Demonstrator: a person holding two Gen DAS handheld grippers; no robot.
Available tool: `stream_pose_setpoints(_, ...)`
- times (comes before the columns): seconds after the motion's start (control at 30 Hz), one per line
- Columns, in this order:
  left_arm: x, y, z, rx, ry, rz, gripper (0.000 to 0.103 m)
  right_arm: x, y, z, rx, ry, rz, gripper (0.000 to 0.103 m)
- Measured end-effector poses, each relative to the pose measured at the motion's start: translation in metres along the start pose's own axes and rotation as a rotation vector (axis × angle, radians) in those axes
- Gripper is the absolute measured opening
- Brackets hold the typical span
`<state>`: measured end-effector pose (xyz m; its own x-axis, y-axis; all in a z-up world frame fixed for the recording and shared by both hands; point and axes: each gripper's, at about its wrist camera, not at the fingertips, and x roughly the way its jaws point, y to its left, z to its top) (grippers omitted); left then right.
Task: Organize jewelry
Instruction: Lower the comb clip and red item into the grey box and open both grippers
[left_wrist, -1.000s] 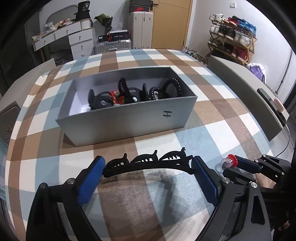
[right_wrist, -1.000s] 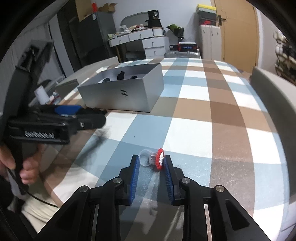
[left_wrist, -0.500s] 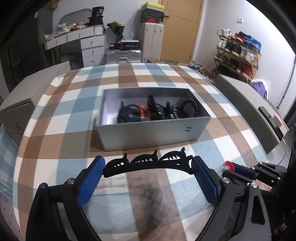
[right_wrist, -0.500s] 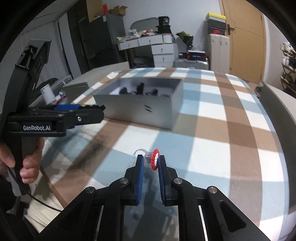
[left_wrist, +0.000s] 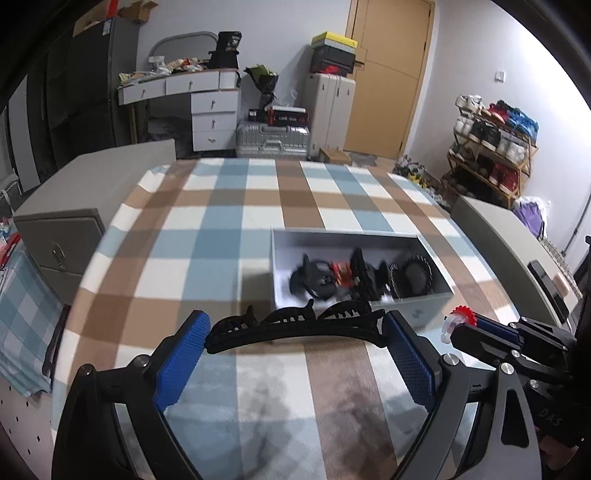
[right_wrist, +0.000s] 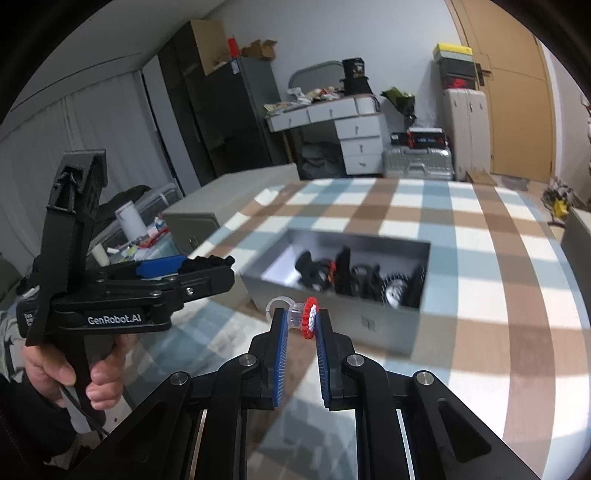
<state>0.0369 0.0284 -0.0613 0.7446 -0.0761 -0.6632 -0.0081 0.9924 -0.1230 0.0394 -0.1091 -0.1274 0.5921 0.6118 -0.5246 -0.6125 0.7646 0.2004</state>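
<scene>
A long black hair clip (left_wrist: 295, 326) spans the blue pads of my left gripper (left_wrist: 295, 332), which is shut on it above the table. From the right wrist view the left gripper (right_wrist: 218, 267) hovers left of the box, carrying the clip (right_wrist: 207, 261). My right gripper (right_wrist: 300, 321) is shut on a clear ring with a red-and-white flower top (right_wrist: 308, 317), held in the air in front of the box. That ring (left_wrist: 460, 320) and the right gripper (left_wrist: 476, 326) show at the right of the left wrist view. The open grey box (left_wrist: 424, 312) (right_wrist: 354, 325) holds several dark hair accessories.
A blue, brown and white checked cloth (left_wrist: 221, 236) covers the table. A grey cabinet (left_wrist: 62, 240) stands off its left edge and a grey bench (left_wrist: 517, 251) along its right. A person's hand (right_wrist: 62, 369) grips the left tool's handle.
The right gripper's jaws closed on the ring and lifted it off the cloth. Both grippers rose; the box now sits lower right in the left wrist view and nearer centre in the right.
</scene>
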Motion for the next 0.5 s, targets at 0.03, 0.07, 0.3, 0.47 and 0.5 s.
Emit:
stream_pose_setpoints(0.03, 0.0, 0.001, 0.003, -0.001, -0.007, 0.002, 0.092, 0.001, 0.0, 0.003, -0.002, -0.007, 0.004, 0.014)
stream_pose_setpoints(0.07, 0.0, 0.002, 0.005, 0.0, -0.011, 0.003, 0.092, 0.002, 0.0, 0.006, -0.004, -0.013, 0.004, 0.014)
stream_pose_setpoints(0.3, 0.007, 0.004, 0.02, 0.009, -0.031, -0.002, 0.092, 0.006, -0.005, 0.024, -0.019, -0.041, 0.014, 0.014)
stream_pose_setpoints(0.47, 0.015, 0.0, 0.028, 0.027, -0.029, -0.014, 0.092, 0.011, -0.016, 0.034, -0.016, -0.053, 0.003, 0.014)
stream_pose_setpoints(0.5, 0.016, -0.002, 0.03, 0.029, -0.028, -0.017, 0.092, 0.012, -0.019, 0.035, -0.014, -0.055, 0.001, 0.014)
